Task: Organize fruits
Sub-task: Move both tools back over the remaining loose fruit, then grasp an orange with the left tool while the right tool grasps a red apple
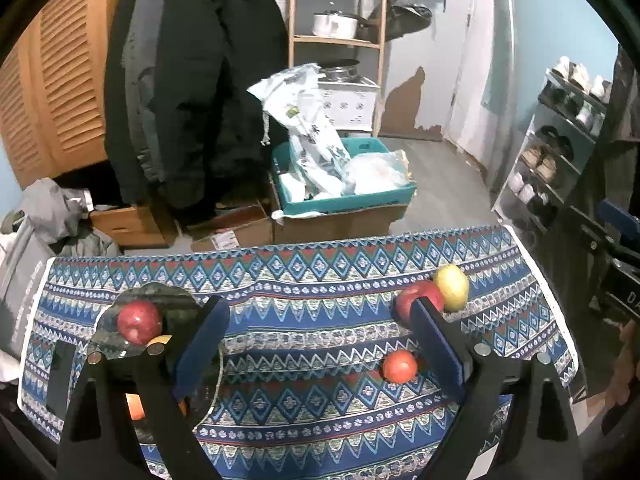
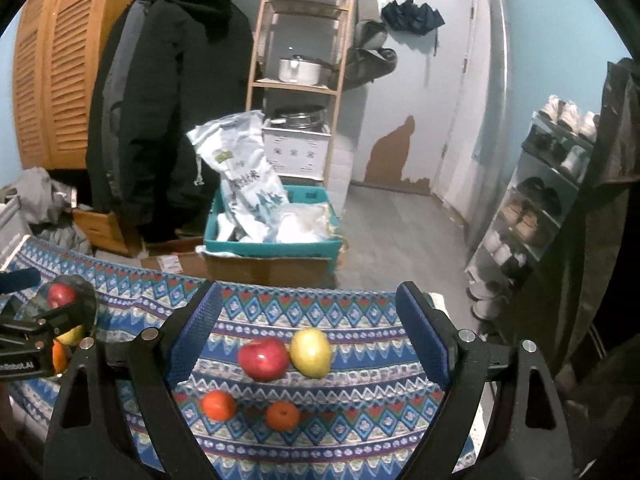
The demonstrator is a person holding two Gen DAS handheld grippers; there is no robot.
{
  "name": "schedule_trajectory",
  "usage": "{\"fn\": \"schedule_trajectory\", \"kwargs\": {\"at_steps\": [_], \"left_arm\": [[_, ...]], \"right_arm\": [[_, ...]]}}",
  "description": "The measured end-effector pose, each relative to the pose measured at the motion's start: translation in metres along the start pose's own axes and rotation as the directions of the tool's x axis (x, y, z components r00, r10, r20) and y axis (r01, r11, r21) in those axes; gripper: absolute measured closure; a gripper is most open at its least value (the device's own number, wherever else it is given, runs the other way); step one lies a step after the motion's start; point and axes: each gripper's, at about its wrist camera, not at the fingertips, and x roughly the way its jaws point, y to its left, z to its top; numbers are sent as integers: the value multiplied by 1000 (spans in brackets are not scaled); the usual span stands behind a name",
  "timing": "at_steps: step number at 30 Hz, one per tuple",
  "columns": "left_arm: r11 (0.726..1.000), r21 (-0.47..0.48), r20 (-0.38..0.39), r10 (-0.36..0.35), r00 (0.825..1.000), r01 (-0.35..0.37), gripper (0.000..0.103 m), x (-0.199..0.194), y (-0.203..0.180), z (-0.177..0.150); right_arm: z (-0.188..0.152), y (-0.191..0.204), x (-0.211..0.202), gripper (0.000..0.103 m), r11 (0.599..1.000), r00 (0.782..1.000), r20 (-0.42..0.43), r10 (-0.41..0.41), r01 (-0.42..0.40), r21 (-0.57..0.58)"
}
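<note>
Both grippers stand wide with nothing between their pads: the left gripper (image 1: 320, 344) hangs over the cloth (image 1: 320, 280) beside the bowl (image 1: 120, 320), and the right gripper (image 2: 310, 332) hangs over the loose fruit at the cloth's other end.

That patterned cloth covers the table and serves as the landmark. Beyond its far edge hangs a dark coat (image 1: 192, 80), then a teal crate (image 1: 348, 196) stuffed with bags, resting on cardboard boxes. A wooden shelf (image 1: 336, 40) with a pot stands behind the crate, and a shoe rack (image 1: 560, 140) stands off the cloth's right side.

On the cloth's left end sits the glass bowl. It holds a red apple (image 1: 139, 322), with something yellow and something orange partly hidden behind the left gripper's finger.

Toward the cloth's right end, outside the bowl, lie four fruits. A second red apple (image 2: 263, 358) touches a yellow fruit (image 2: 310, 353) on its right. Nearer the camera, well apart from those two, sit an orange (image 2: 218, 405) and a tangerine (image 2: 283, 416), close together but not touching.
</note>
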Motion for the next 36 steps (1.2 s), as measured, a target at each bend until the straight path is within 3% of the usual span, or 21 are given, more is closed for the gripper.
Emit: {"fn": "schedule_trajectory", "kwargs": {"at_steps": [6,17,28,36], "left_arm": [[999,34,-61,-28,998,31,7,22,-19,-7],[994,98,-181,-25,983,44,7,74,-53,-33],[989,134,-300,-14,954,57,7,129,-70,-62],[984,166,-355,-1,935,65,7,153,-81,-76]], "right_arm": [[-10,-14,7,16,1000,999,-26,-25,25,-7],[-40,-31,47,16,999,985,-169,8,-1,40],[-74,-44,89,16,996,944,-328,40,-11,91],[-96,-47,119,16,995,905,-426,13,30,95]]}}
